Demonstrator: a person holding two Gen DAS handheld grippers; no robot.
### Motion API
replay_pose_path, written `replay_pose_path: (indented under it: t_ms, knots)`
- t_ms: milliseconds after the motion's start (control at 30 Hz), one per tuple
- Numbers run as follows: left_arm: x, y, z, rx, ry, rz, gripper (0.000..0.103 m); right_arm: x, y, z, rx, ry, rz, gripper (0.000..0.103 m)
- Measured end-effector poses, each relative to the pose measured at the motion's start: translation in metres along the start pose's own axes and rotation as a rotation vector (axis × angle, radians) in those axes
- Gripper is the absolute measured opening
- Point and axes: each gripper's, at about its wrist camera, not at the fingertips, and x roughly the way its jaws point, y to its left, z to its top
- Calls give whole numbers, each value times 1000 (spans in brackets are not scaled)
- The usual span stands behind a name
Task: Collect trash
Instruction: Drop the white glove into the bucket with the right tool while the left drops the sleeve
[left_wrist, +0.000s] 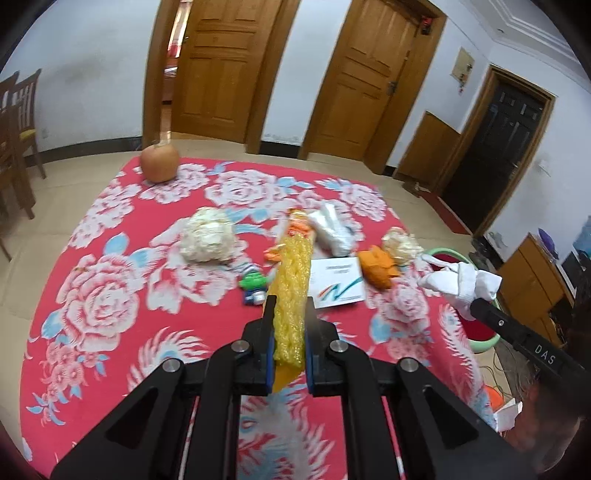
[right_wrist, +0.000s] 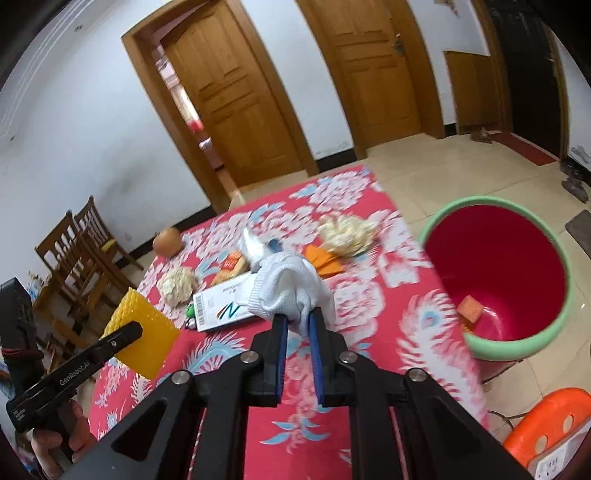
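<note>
Floral red tablecloth (left_wrist: 110, 302) under apple (left_wrist: 159, 163), white box (left_wrist: 338, 282), crumpled wads (left_wrist: 207, 240).

White walls (left_wrist: 92, 74) with a dark skirting line rise behind the table's (left_wrist: 92, 295) far edge, broken by two panelled wooden doors (left_wrist: 218, 66) and a dark door (left_wrist: 506, 147). Pale floor tiles (right_wrist: 436, 162) spread around; wooden chairs (right_wrist: 74, 251) stand beyond the table's left edge.

On the table (right_wrist: 369, 295), a box (right_wrist: 221, 306) lay at mid-frame in the right wrist view, a paper wad (right_wrist: 177, 284) to its left, a fruit (right_wrist: 168, 240) above that. The bin (right_wrist: 498, 277) stood on the floor at right, beside the table, scrap (right_wrist: 470, 308) inside it. Chairs (right_wrist: 77, 251) stood at far left.
</note>
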Motion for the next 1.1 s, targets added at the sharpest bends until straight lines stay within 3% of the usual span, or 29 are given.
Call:
replay_pose_path:
  t_ms: [300, 633, 1100]
  knots:
    - [7, -56, 22, 130, -25, -75, 10, -35, -45, 8, 75, -94, -106, 14]
    - [34, -124, 32, 231, -1, -150, 10, -51, -106, 12, 198, -167, -218, 14]
    - [74, -185, 34, 317, 49, -201, 10, -18, -158, 14, 316, -109, -258, 19]
